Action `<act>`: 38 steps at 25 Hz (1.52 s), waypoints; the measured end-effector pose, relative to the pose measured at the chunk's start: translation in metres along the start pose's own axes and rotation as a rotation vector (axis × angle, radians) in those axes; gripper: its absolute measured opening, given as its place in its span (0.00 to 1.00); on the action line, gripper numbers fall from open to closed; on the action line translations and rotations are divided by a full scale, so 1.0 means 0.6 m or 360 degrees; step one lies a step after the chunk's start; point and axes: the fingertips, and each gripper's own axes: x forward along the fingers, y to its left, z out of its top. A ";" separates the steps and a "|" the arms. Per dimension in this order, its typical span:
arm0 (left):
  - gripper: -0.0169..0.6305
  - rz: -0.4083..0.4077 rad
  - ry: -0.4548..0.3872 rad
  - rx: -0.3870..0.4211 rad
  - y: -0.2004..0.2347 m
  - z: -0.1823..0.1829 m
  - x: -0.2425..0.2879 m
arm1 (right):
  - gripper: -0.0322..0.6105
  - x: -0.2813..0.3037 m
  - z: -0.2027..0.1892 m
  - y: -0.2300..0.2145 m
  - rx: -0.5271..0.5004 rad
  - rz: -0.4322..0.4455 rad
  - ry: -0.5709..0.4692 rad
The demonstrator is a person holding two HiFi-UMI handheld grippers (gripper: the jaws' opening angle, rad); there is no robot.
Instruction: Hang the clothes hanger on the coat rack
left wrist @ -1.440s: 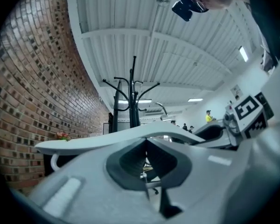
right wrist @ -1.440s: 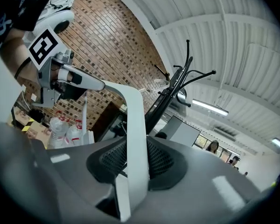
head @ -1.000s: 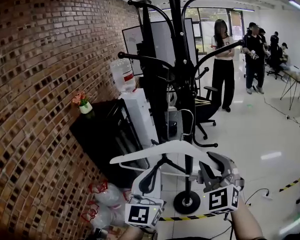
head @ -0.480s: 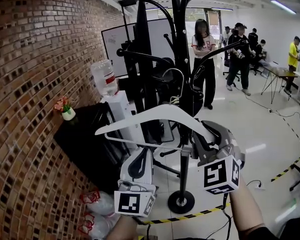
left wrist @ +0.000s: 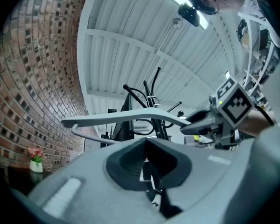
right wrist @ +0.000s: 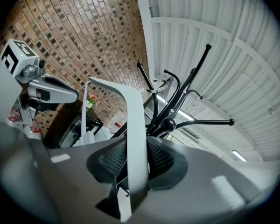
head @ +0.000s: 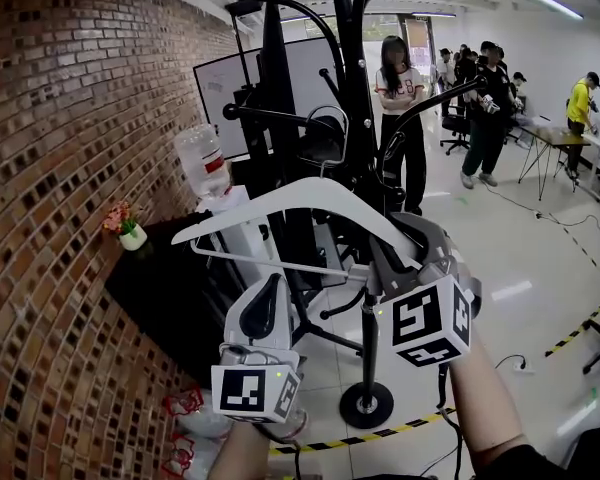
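White clothes hanger (head: 280, 196) looks light, stiff, slick. Right gripper (head: 385, 260) clamps its 4 o'clock arm, a sound hold. Left gripper (head: 267, 293) closed, empty, at 6 o'clock. Coat rack (head: 355, 88) at 12.

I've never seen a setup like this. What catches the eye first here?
A white clothes hanger is held up mid-frame, with one of its arms clamped in the right gripper. Just behind it stands a tall black coat rack with curving hooks. A red brick wall fills the whole left side.
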 end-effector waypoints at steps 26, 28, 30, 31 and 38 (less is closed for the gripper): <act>0.03 -0.0119 0.0037 -0.0090 -0.020 -0.051 0.040 | 0.23 0.060 -0.107 0.030 -0.0051 -0.0078 0.0291; 0.03 -0.0108 0.0037 -0.0102 -0.016 -0.055 0.040 | 0.23 0.062 -0.121 0.031 -0.0055 -0.0070 0.0316; 0.03 -0.0097 0.0046 -0.0111 -0.012 -0.061 0.039 | 0.23 0.063 -0.133 0.033 -0.0052 -0.0062 0.0341; 0.03 -0.0099 0.0058 -0.0114 -0.012 -0.066 0.039 | 0.23 0.063 -0.139 0.034 -0.0052 -0.0062 0.0347; 0.03 -0.0158 0.0160 -0.0132 -0.027 -0.131 0.039 | 0.23 0.057 -0.166 0.043 -0.0089 -0.0100 0.0314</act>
